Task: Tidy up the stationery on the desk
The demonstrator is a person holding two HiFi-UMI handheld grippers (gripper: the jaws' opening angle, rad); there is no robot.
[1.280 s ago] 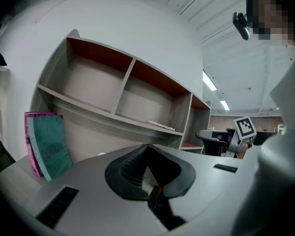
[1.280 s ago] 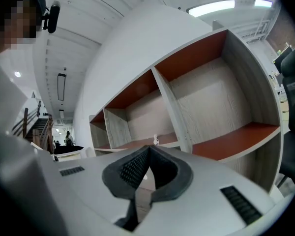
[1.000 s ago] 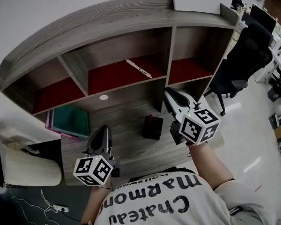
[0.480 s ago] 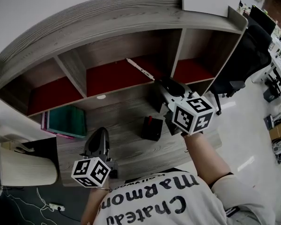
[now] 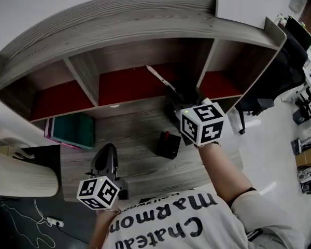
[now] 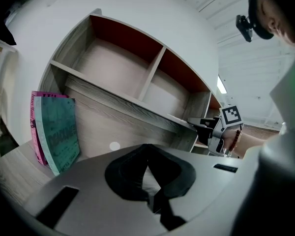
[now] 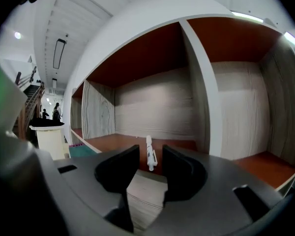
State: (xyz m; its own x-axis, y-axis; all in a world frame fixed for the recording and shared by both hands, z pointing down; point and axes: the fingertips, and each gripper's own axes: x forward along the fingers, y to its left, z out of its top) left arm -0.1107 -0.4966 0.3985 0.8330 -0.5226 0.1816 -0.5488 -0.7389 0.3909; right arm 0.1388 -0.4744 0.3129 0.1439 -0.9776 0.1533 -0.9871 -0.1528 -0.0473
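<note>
A white pen lies at an angle on the red floor of the middle shelf compartment. My right gripper is raised in front of that compartment, just short of the pen's near end. In the right gripper view the jaws stand open and empty, and the pen shows in the gap between them, further ahead. My left gripper rests low over the desk at the front left. Its jaws are shut with nothing held. A black pen holder stands on the desk between the two grippers.
Teal and pink books lean under the left shelf compartment. The shelf's upright divider stands just right of the pen. A black office chair is off to the right, and a pale chair sits at the desk's left.
My right gripper has moved forward and left, from above the desk up to the middle shelf compartment near the pen. The left gripper has stayed about where it was.
</note>
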